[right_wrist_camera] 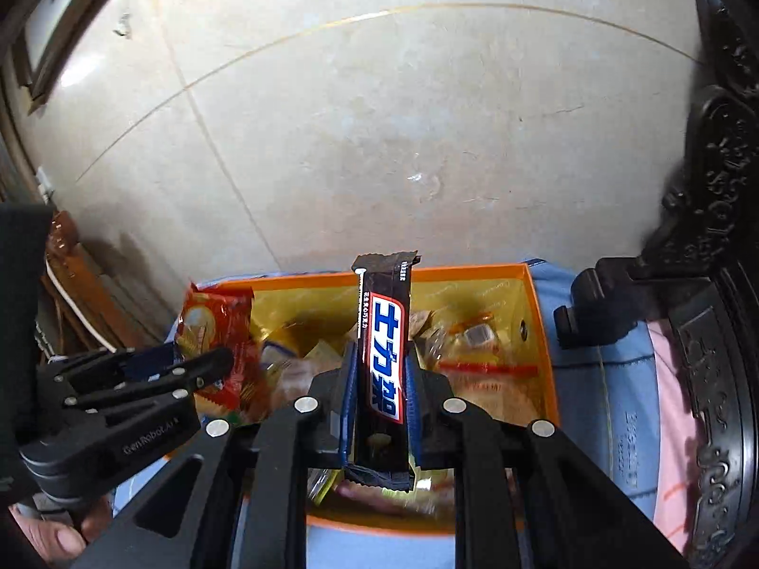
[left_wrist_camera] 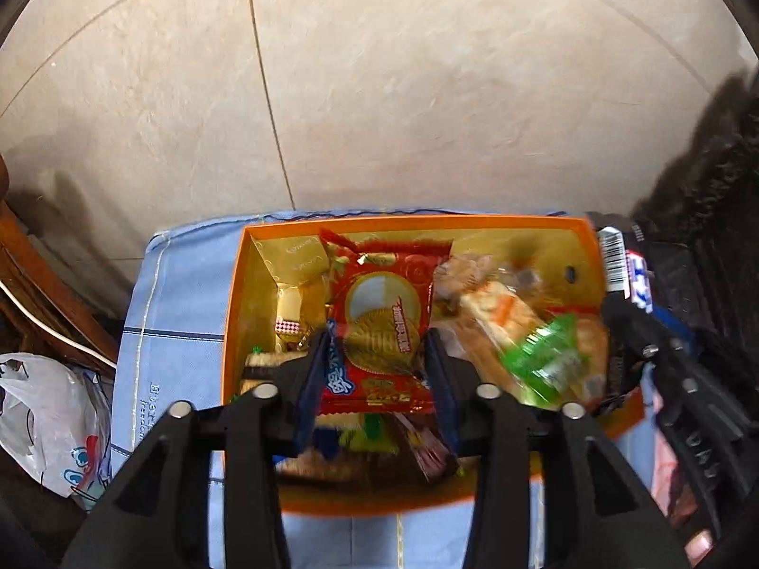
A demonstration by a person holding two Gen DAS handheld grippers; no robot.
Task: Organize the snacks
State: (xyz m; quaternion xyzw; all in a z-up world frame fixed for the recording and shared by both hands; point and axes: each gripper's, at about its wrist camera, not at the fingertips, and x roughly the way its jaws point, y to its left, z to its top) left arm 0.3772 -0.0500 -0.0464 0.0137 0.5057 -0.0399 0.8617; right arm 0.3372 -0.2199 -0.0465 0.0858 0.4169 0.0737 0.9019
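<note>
Snacks are still piled loose in the orange box (left_wrist_camera: 232,313), which sits on a blue checked cloth (left_wrist_camera: 175,313) over a tiled floor (left_wrist_camera: 427,95), so I judge the sorting to be at an early or middle stage: nothing I can see has been set out in rows or groups yet, and most of the packets remain heaped inside the gold-lined walls. My left gripper (left_wrist_camera: 379,355) has a red packet with a gold coin picture (left_wrist_camera: 379,313) between its jaws; the jaws stand fairly wide, about the packet's width, and from the left wrist view I cannot tell whether the pads are pressing on it or merely flanking it. My right gripper (right_wrist_camera: 382,374) is closed narrowly on a black chocolate bar (right_wrist_camera: 384,346), gripping its lower half with the bar standing upright above the box, its top end clear of the far rim. Both items appear lifted above the heap rather than resting in it. A green wrapper (left_wrist_camera: 545,360) and a clear bag of pale biscuits (left_wrist_camera: 493,308) lie in the right part of the box, still untouched. What is left, as I read it, is to place these two somewhere deliberate and then work through the rest of the pile.
</note>
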